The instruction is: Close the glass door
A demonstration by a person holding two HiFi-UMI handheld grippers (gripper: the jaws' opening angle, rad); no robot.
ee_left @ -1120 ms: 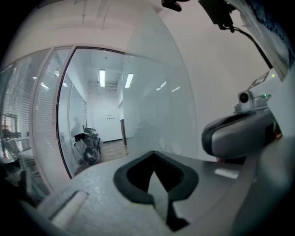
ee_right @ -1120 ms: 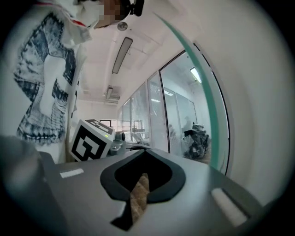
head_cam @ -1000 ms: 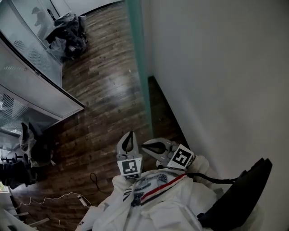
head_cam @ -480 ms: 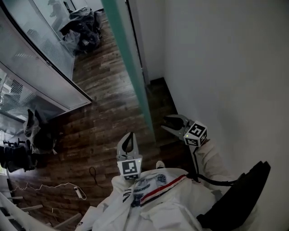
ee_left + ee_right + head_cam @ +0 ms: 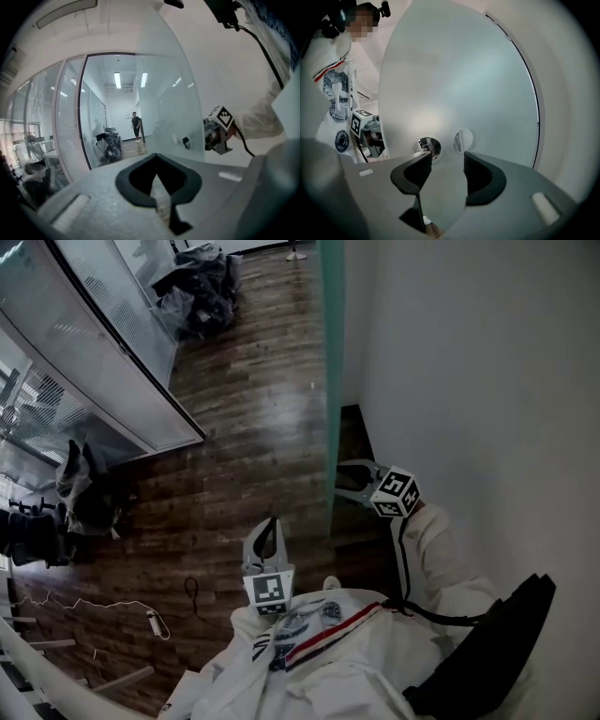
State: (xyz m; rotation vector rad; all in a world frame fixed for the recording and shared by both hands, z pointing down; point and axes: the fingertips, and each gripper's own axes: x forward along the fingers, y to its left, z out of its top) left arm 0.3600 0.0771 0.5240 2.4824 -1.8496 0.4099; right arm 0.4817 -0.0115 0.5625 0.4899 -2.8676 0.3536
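The glass door shows edge-on as a green strip running down the middle of the head view; in the right gripper view its frosted face fills the picture, with two round holes low down. My right gripper is on the door's right side and points at its face near the edge. Its jaws are opening, and nothing lies between them. The left gripper view shows it beside the holes. My left gripper is close to my body, shut and empty.
A white wall stands close on the right. Glass partitions run along the left of the wooden floor. Dark bags are piled at the far end, hanging clothes are on the left, and a cable lies nearby. A person stands down the corridor.
My right gripper has left its place beside the left one, moved out to the door and gone from shut to open. The left gripper has hardly moved in the picture.
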